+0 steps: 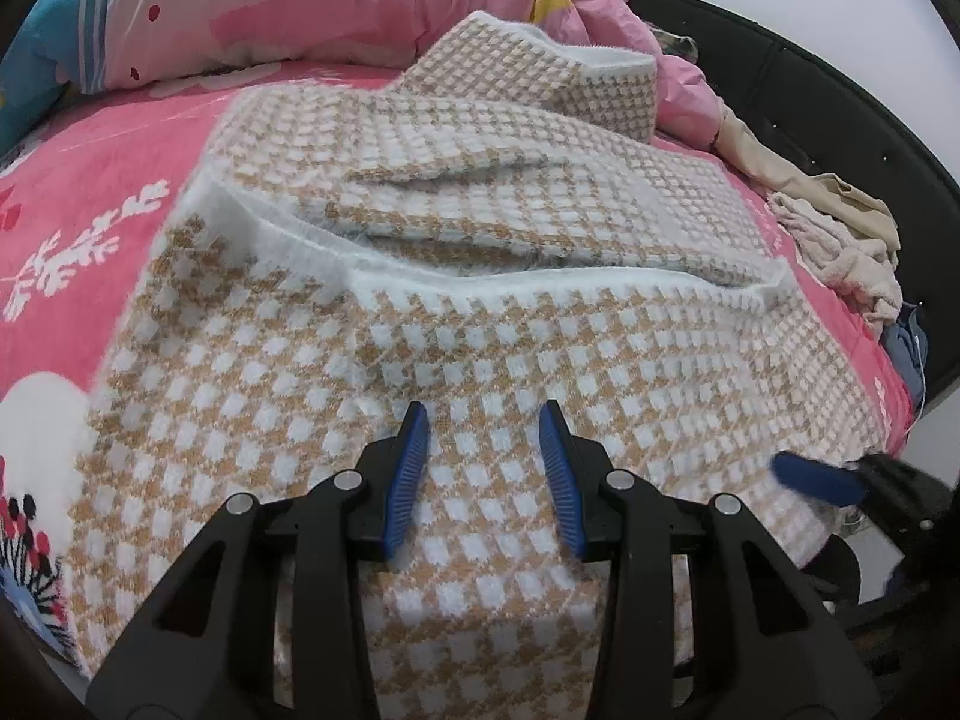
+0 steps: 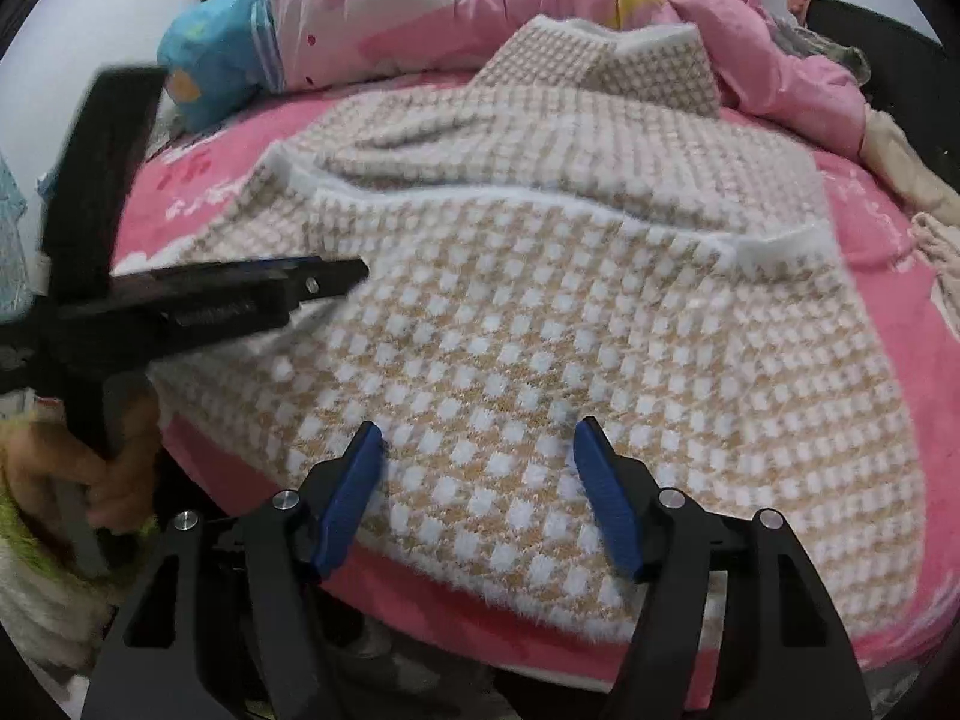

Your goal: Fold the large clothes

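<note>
The checked sweater (image 1: 480,324) lies spread over the pink bed sheet (image 1: 90,168), filling the middle of both views, with its near hem hanging off the bed's front edge at the bottom of the frame. That looks deliberate: flat and square to the person, it gives a free edge for both tools to take. A sleeve (image 1: 528,138) appears already laid across the body toward the upper right, and a white ribbed band (image 1: 540,282) runs across the middle where a fold or flap ends. The left tongs (image 1: 485,420) hover just above the knit near the hem, blue pads apart, holding nothing. The right tongs (image 2: 479,438) sit likewise over the lower edge, spread wide and empty. In the right wrist view the left tool shows from the side, blurred, at the left of the frame. The rumpled pink quilt (image 1: 330,6) is pushed to the top, likely to keep room, and beige clothes (image 1: 840,234) wait at the right edge. Hard to read: how many layers lie under the band, where the other sleeve is, and the collar. The hem's underside is hidden below the bed edge.
</note>
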Tool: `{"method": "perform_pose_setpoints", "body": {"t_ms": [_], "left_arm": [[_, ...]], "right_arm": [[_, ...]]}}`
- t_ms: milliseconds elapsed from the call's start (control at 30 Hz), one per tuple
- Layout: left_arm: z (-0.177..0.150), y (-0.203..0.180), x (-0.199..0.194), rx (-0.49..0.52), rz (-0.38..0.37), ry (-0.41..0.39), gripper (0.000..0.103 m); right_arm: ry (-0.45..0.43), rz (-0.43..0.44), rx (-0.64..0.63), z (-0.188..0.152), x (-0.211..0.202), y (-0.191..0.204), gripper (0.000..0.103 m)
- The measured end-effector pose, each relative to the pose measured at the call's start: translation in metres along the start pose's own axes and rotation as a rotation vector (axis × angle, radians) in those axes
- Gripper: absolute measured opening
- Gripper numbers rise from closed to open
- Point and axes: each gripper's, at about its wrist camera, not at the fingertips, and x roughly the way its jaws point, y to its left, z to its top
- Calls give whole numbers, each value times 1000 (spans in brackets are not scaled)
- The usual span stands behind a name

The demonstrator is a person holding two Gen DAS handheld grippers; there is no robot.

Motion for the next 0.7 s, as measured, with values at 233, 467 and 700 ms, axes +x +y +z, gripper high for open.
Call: {"method": "perform_pose_setpoints", "body": {"t_ms": [233,467,700], "left_arm": [[0,2,0,-7,-8,2,38],[-3,-7,-28,47,-44,-64,40],[-32,-40,-25,178,-43,-2,50]], "right_arm": [[16,-4,33,-27,16,-13,65],[-29,6,99,-14,-13,-31,65],[30,-95,173,-19,7,-68,66]]}}
